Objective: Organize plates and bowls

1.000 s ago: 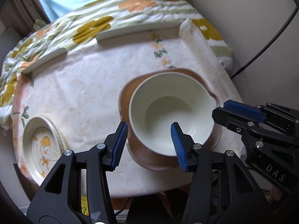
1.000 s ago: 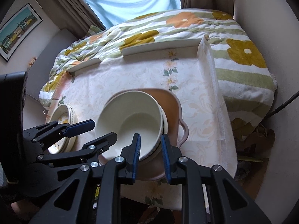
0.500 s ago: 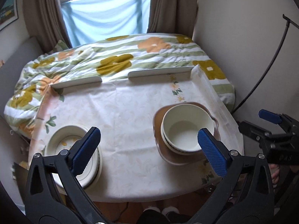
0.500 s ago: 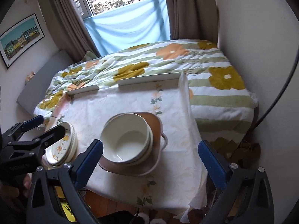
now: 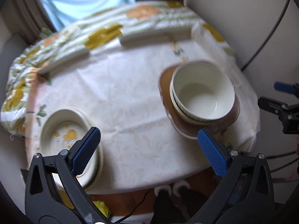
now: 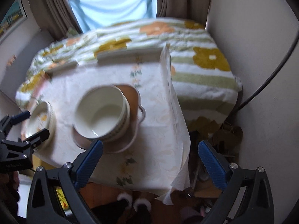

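Two cream bowls (image 5: 202, 95) (image 6: 101, 112) sit nested on a brown plate (image 5: 186, 128) (image 6: 133, 95) at the right of the table. A stack of cream plates with a yellow cartoon print (image 5: 65, 130) (image 6: 40, 119) lies at the table's left front corner. My left gripper (image 5: 148, 140) (image 6: 29, 126) hangs open above the front edge, with its left finger over the cartoon plates and nothing between the pads. My right gripper (image 6: 150, 149) (image 5: 276, 96) is open too, near the front right corner, clear of the bowls.
A pale flowered tablecloth (image 5: 121, 97) covers the table and hangs off its right edge. Two white bars (image 5: 155, 36) lie along the far edge. Behind is a bed with a flowered quilt (image 6: 201, 69), and at the right a wall with a black cable (image 6: 271, 74). A person's slippers (image 6: 134, 203) show below the front edge.
The right gripper, which was shut on the top bowl's rim, has let go and spread wide. The left gripper has opened wide too. Both have drawn back from the bowls.
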Demonstrator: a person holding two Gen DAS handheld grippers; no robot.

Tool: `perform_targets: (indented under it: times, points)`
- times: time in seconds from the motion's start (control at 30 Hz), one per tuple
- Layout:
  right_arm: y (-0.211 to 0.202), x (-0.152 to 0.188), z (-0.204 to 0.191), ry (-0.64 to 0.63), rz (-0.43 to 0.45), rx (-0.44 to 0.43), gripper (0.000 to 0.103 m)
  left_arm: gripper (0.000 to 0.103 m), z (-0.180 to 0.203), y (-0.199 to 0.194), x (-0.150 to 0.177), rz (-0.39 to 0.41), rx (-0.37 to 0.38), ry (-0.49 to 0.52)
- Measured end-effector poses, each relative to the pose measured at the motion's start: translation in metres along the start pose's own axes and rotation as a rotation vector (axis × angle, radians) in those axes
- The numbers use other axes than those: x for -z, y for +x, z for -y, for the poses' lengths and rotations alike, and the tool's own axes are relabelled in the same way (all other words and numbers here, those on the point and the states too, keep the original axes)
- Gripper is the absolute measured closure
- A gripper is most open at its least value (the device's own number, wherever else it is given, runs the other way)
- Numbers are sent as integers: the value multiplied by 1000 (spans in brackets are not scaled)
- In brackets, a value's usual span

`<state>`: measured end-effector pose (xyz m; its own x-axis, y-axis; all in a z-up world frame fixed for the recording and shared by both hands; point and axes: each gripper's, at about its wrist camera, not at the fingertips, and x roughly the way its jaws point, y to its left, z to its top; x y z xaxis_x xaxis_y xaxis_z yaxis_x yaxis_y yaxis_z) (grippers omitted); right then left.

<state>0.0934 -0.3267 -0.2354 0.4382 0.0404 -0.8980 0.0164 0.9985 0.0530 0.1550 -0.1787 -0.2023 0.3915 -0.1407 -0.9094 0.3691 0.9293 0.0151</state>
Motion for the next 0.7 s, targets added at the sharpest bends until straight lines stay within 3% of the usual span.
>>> perform_targets:
  times: [0.13, 0.27, 0.57, 0.7]
  points:
    - [36, -5, -3, -45, -98, -3, 3, 2, 2, 36, -5, -111, 37, 20]
    - [64, -6, -7, -94, -201, -39, 24, 10, 5, 62, -12, -198, 77, 15]
    - [104, -19, -18, -167, -308, -125, 64, 53, 16, 104, -22, -290, 132, 24]
    - [114, -18, -25, -199, -319, -150, 78, 77, 26, 115, -24, -306, 161, 40]
